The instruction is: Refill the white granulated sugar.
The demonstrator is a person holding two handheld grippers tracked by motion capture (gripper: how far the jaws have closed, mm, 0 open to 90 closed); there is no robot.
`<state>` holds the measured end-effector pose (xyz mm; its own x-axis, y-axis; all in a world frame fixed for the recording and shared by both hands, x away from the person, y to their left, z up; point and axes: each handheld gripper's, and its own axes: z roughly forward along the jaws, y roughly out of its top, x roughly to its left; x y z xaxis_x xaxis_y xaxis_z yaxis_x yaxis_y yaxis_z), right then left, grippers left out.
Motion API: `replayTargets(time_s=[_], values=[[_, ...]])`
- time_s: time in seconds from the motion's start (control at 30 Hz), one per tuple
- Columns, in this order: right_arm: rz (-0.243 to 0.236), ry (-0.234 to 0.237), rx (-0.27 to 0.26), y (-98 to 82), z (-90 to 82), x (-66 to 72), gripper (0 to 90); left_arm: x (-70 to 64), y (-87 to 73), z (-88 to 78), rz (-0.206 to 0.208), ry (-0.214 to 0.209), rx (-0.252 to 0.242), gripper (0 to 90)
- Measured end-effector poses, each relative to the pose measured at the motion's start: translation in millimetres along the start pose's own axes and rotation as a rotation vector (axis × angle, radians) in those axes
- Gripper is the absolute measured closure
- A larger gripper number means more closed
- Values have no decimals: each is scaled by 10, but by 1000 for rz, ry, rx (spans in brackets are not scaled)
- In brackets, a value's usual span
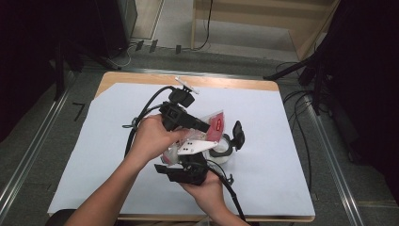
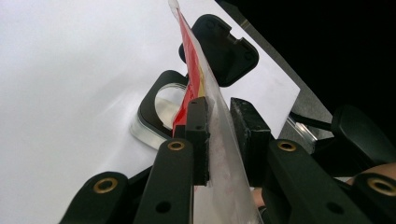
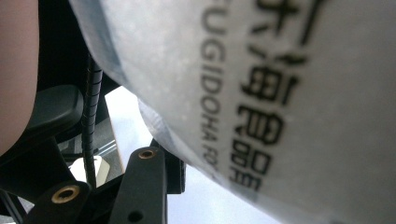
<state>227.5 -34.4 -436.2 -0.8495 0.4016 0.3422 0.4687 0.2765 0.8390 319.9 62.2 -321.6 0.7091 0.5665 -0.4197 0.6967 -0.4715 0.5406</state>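
High view shows one clear plastic bag [image 1: 212,126] with a red label, held above the middle of the desk [image 1: 263,86], just left of a small container [image 1: 221,153] that sits on the white sheet [image 1: 263,122]. Its long axis runs from the person's side up and away, the red end pointing toward the far right, over the container. In the left gripper view the bag [image 2: 219,130] stands edge-on, a thin sheet rising between the fingers [image 2: 198,135] of the left gripper [image 2: 223,135], which are pinched narrow on it. The right gripper [image 1: 188,165] sits at the bag's near end; in the right gripper view the pale printed bag [image 3: 280,107] fills most of the frame and covers one finger, so only one finger [image 3: 149,182] is clear. It seems to hold the bag, but the contact itself is hidden.

The container [image 2: 161,109] has a black rim and a black flip lid [image 2: 219,49] standing open; its contents cannot be made out. Both hands cover much of the bag's middle in the high view.

Counted: one bag, one container with one lid, two grippers, one white sheet.
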Motion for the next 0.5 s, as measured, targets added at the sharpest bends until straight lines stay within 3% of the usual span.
replayTargets(time_s=[0.5], values=[[14, 2, 3, 4, -2, -11, 637, -1, -4, 21, 0, 5, -3, 782]])
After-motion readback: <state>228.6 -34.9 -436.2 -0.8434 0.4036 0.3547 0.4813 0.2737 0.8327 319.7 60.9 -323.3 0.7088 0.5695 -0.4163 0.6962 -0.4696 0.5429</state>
